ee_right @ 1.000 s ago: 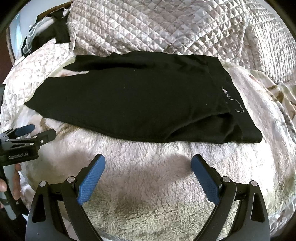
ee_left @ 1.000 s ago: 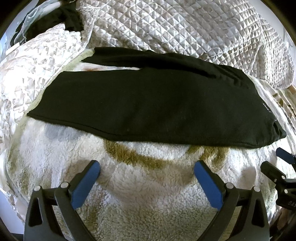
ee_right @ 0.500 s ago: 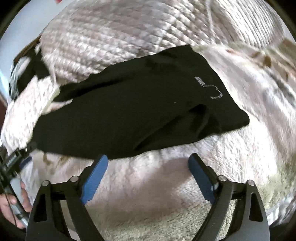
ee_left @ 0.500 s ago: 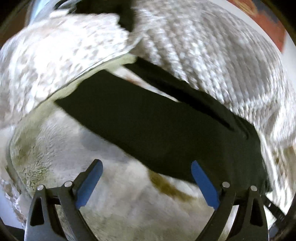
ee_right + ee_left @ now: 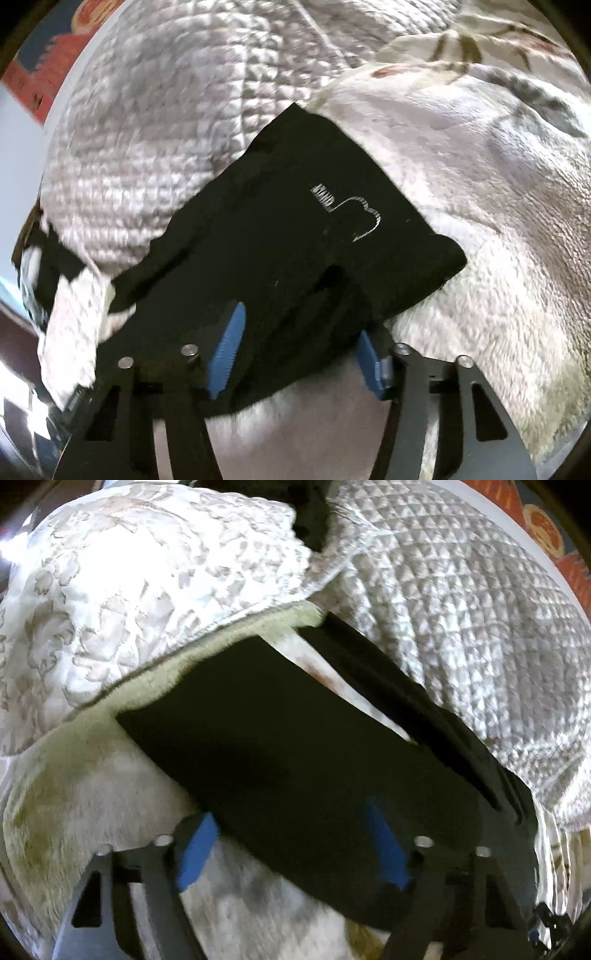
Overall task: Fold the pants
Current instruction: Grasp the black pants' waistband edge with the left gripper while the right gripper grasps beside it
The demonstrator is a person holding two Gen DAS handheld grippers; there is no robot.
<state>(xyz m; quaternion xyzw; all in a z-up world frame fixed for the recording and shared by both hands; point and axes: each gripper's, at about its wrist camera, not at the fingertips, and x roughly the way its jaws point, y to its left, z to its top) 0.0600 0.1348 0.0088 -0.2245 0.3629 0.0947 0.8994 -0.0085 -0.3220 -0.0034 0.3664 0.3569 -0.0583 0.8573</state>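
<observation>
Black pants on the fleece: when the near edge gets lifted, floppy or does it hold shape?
Likely floppy: the pants lie flat in soft layers, and their edge sags over the fleece. Probably light, thin knit. Layers may slide apart, so both grippers, left and right, whose fingers have just been closing around the near edge, should bite deep.

the left black hand-held gripper with blue pads (image 5: 295,843) is pointed downward and rolled to one side; its jaws have just been closing and are set partly apart, black cloth lying between them. the right black hand-held gripper with blue pads (image 5: 299,352) is likewise tilted, rolled and half closed over black cloth.
</observation>
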